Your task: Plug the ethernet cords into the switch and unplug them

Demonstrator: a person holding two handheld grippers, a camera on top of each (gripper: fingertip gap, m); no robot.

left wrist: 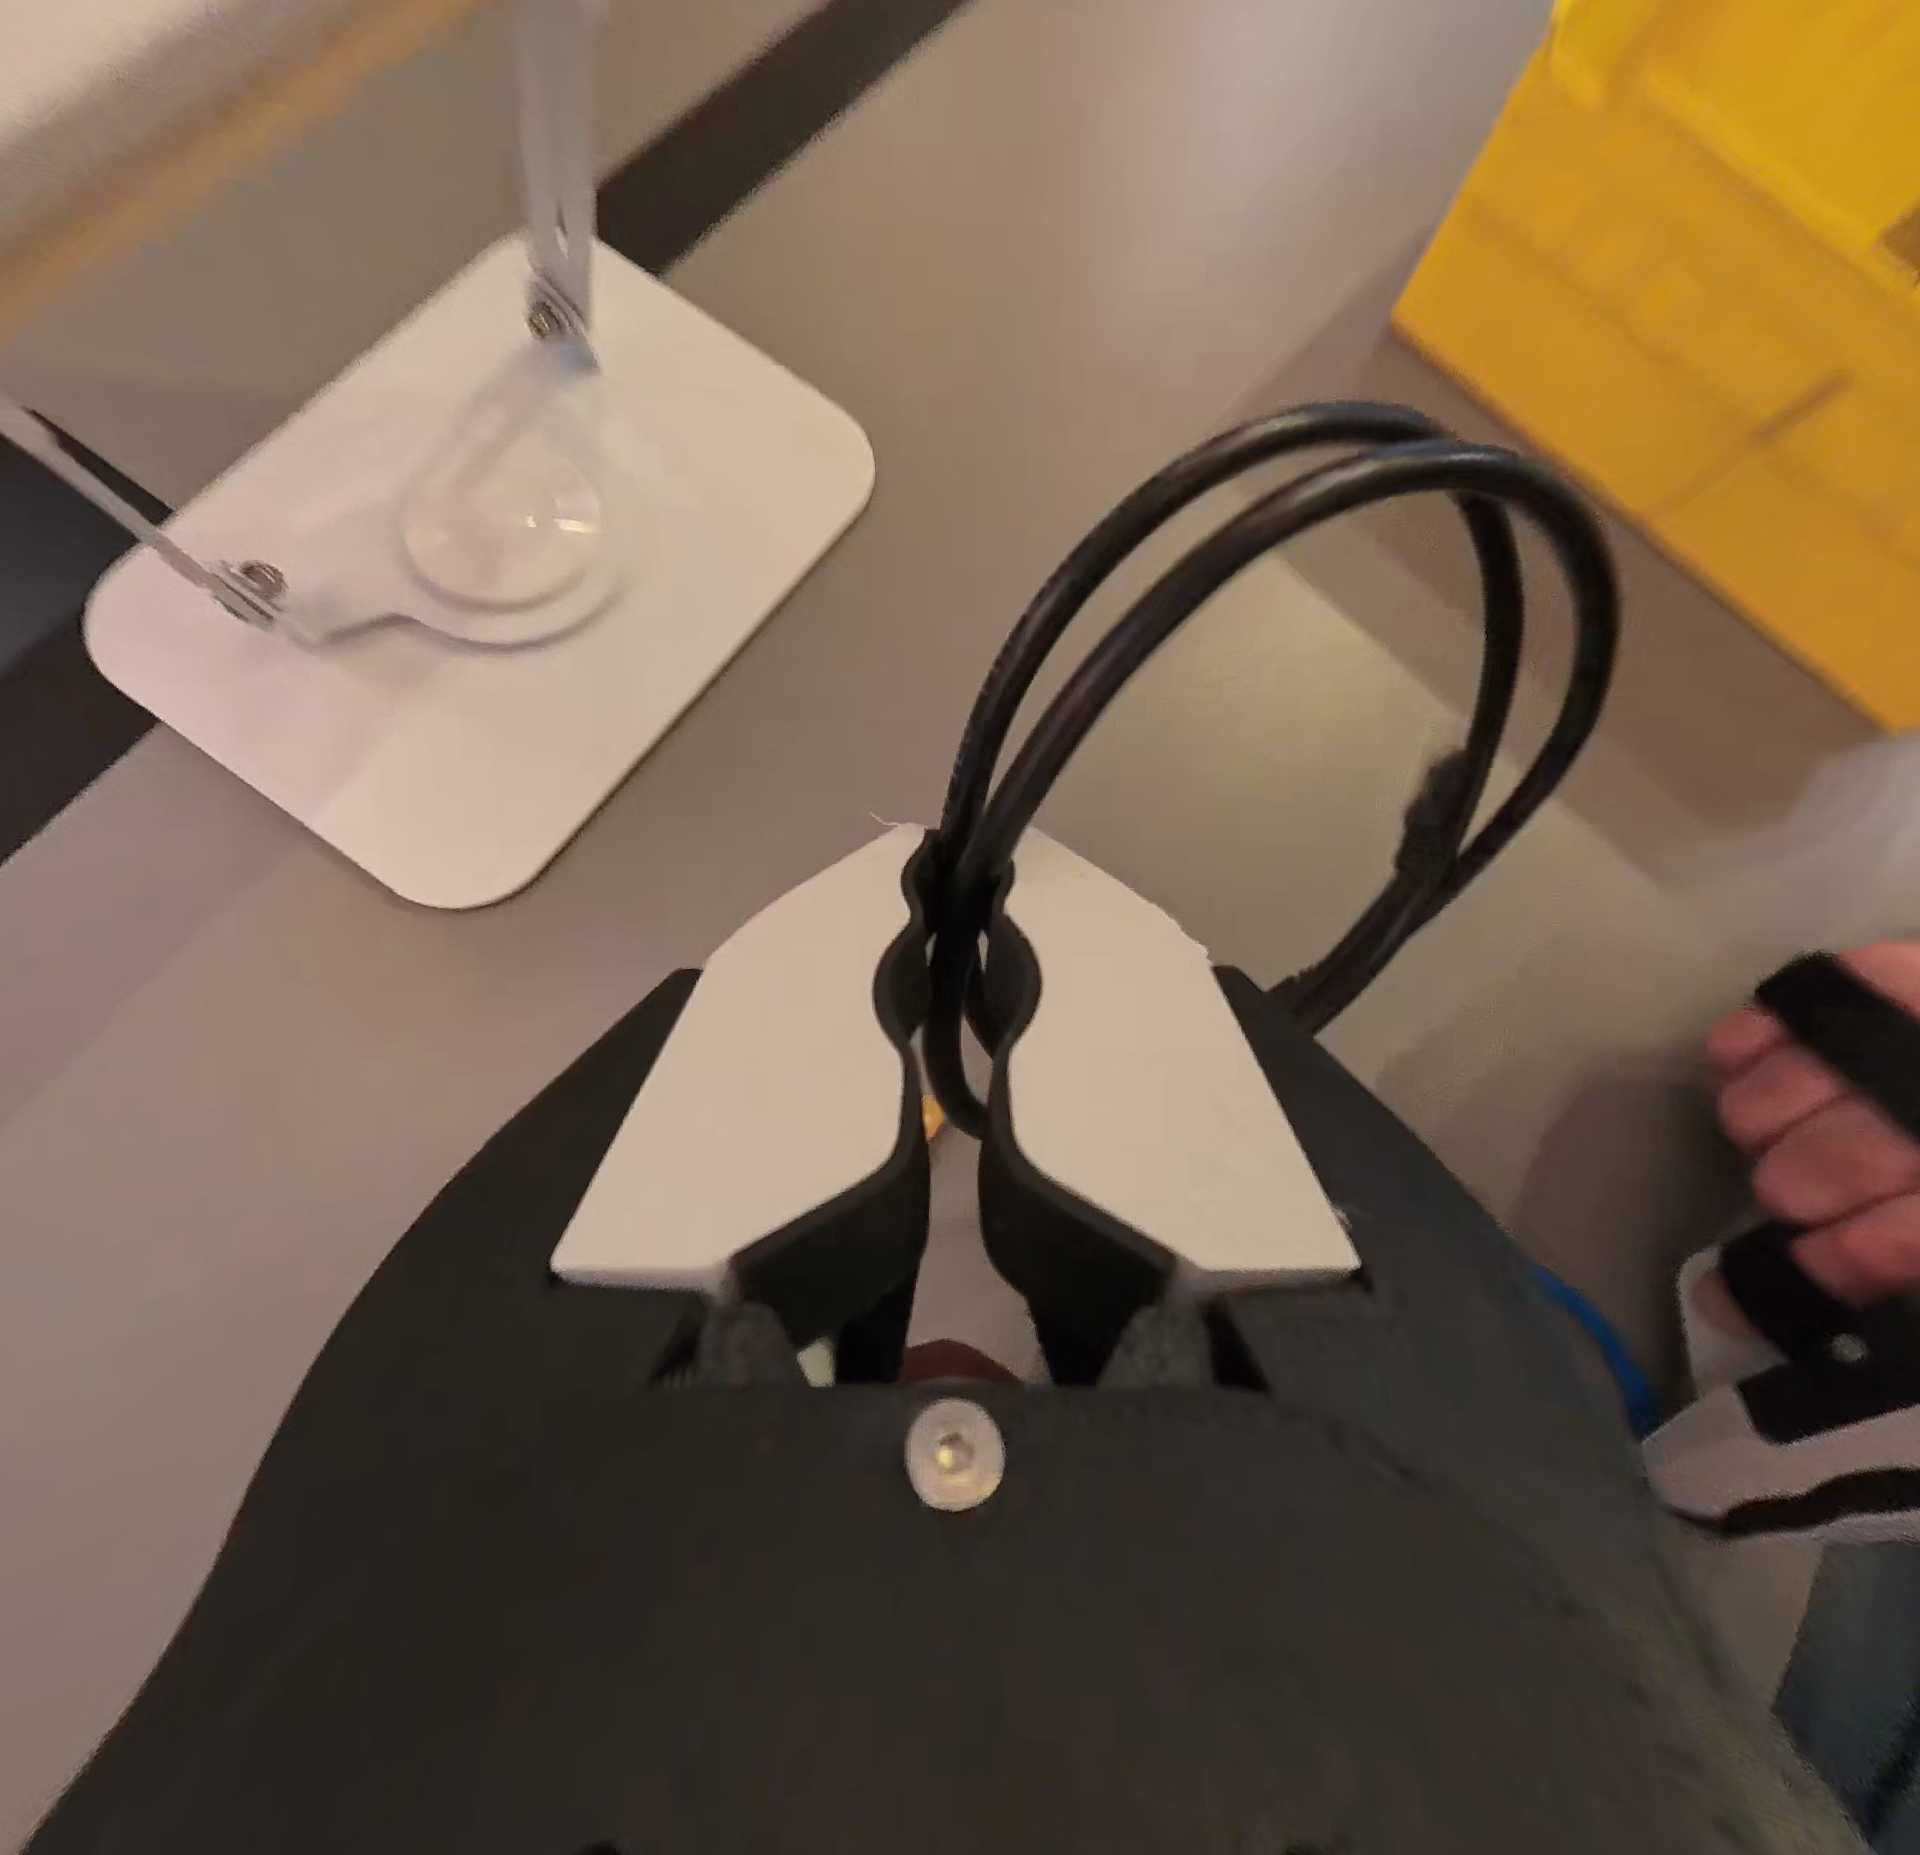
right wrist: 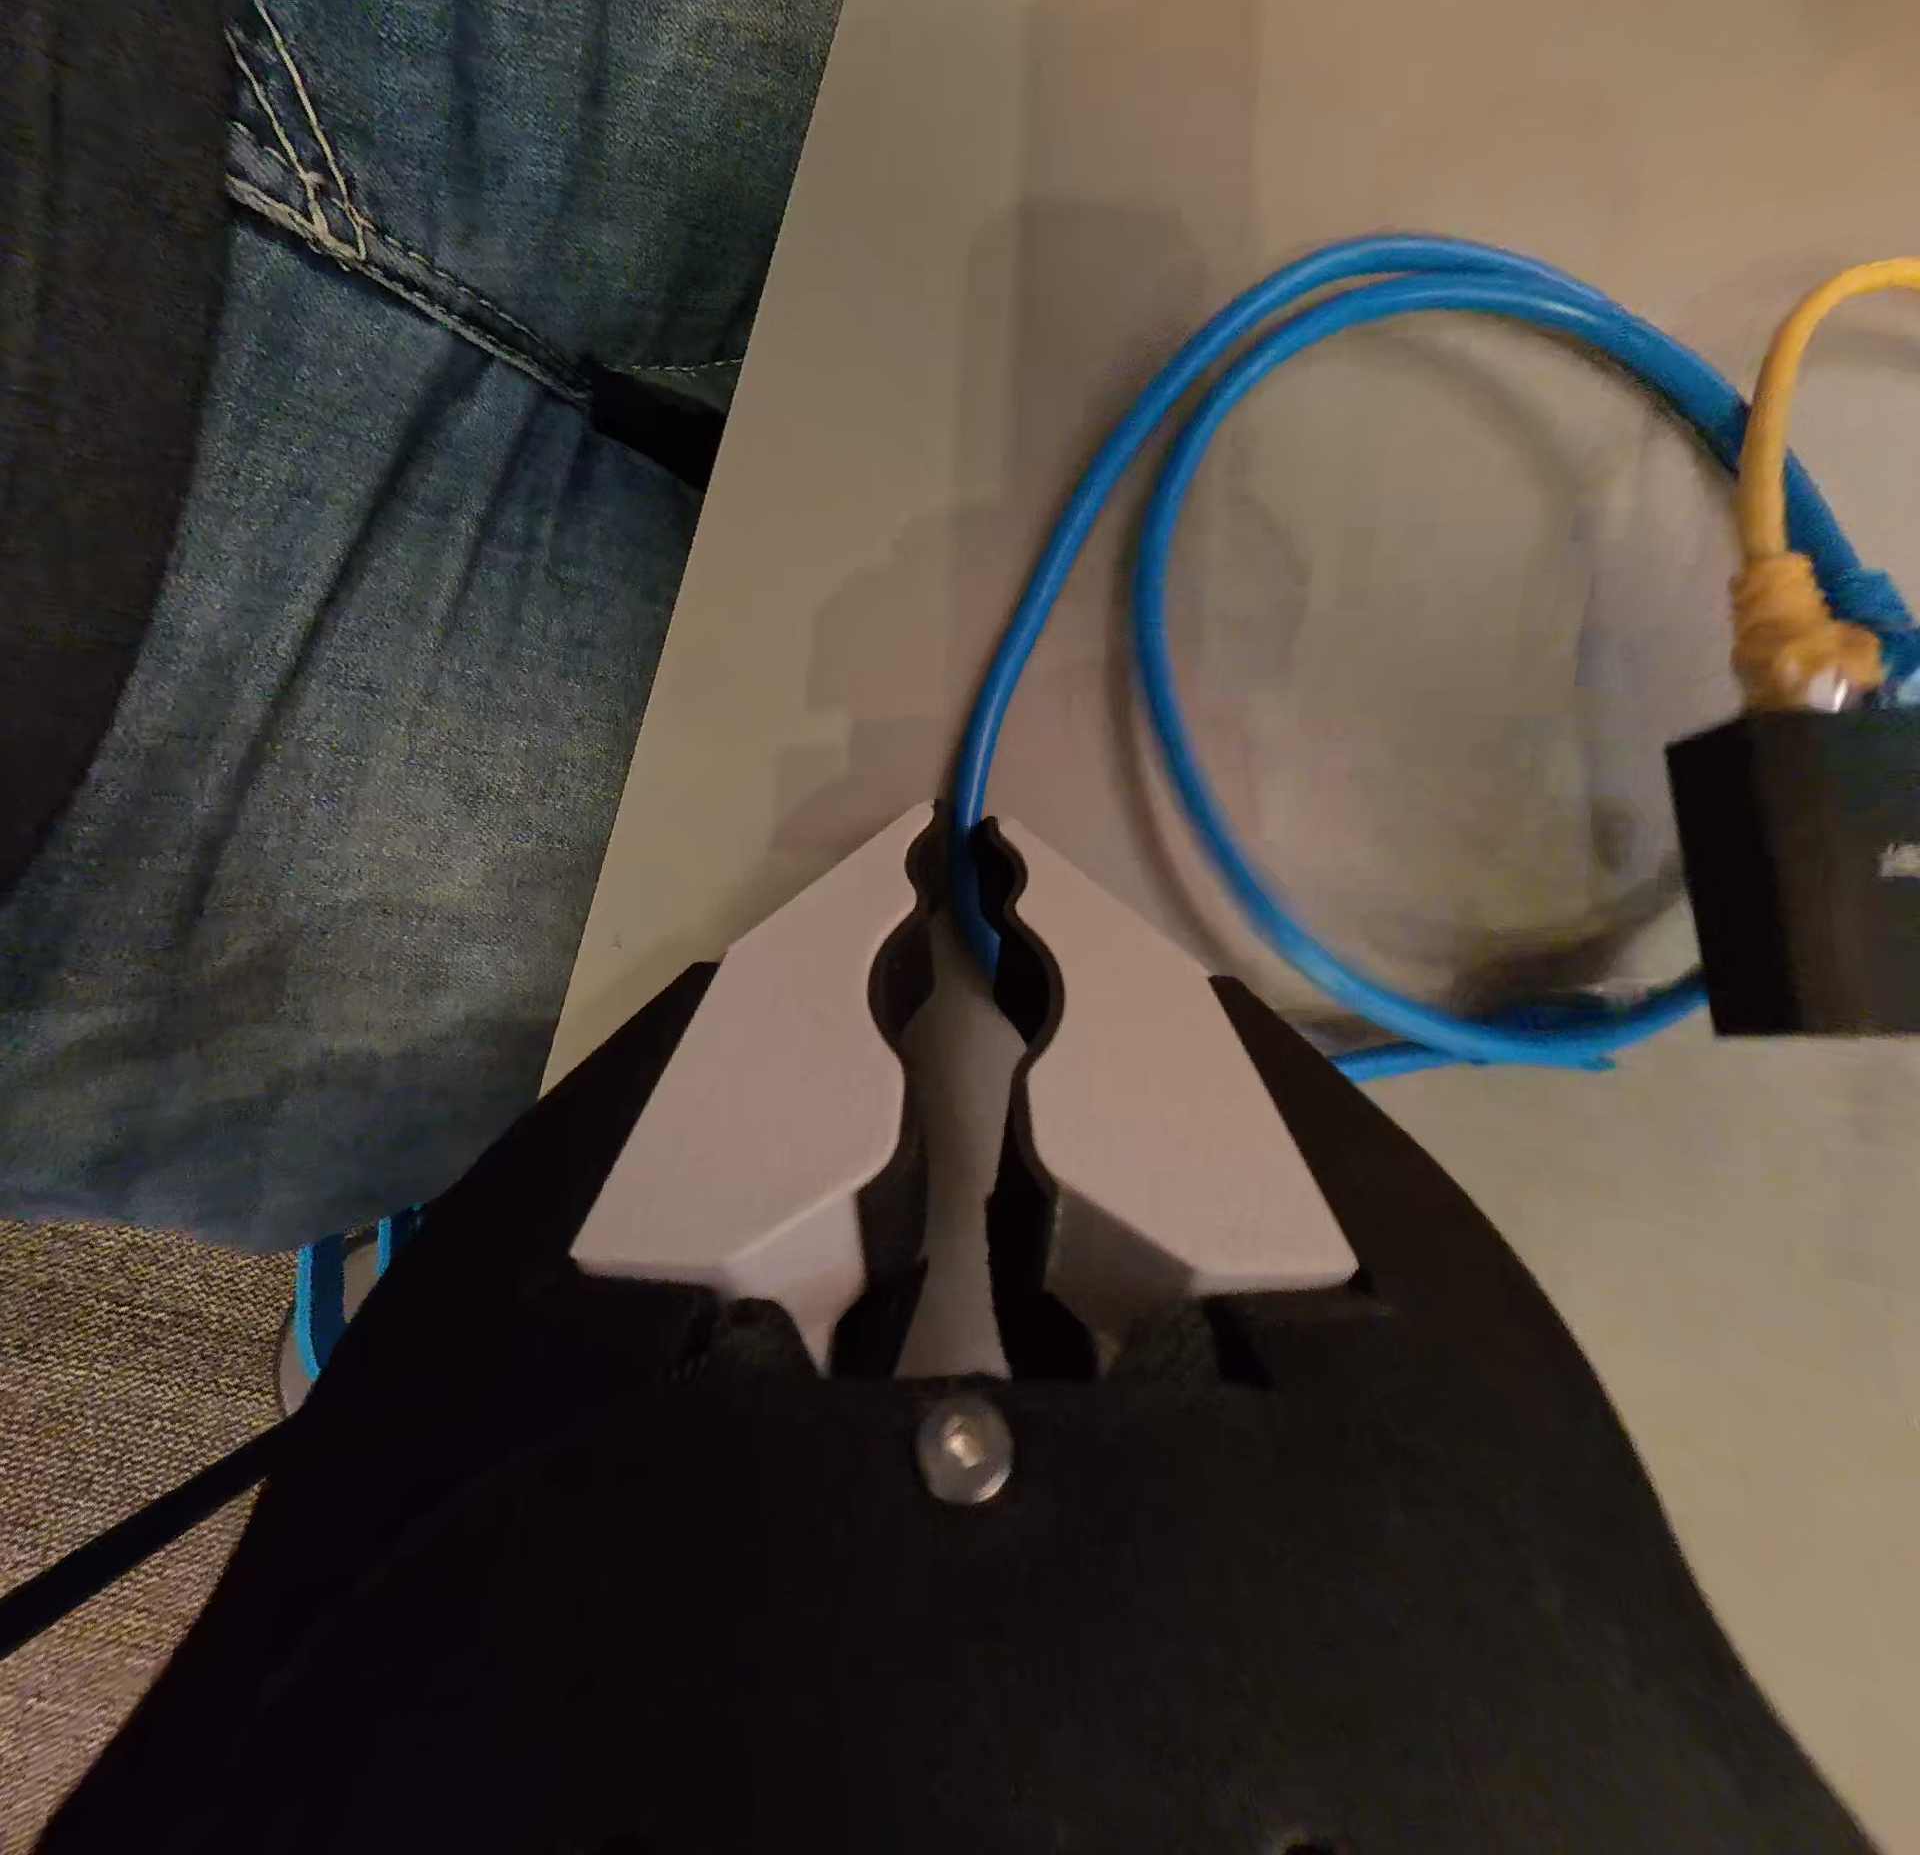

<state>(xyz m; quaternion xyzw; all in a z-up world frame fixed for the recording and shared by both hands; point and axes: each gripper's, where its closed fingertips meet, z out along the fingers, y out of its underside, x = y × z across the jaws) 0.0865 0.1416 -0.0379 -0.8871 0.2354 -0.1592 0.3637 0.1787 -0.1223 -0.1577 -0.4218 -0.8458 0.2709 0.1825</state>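
The switch (right wrist: 1808,880), a small black box, sits on the grey worktop (right wrist: 1351,91) at the right edge of the right wrist view, with a yellow cord (right wrist: 1766,475) and a blue cord (right wrist: 1174,517) running to its top side. The blue cord loops twice over the worktop, and the right hand-held gripper (right wrist: 964,849) is closed on it at the fingertips. Denim-clad legs (right wrist: 364,610) lie to the left. In the left wrist view, the left hand-held gripper (left wrist: 954,860) is clamped tight on a doubled black cord (left wrist: 1299,579) that arches above the worktop. A white stand base (left wrist: 488,600) lies beyond, a yellow bin (left wrist: 1714,351) far right, a hand (left wrist: 1808,1140) near the right edge.
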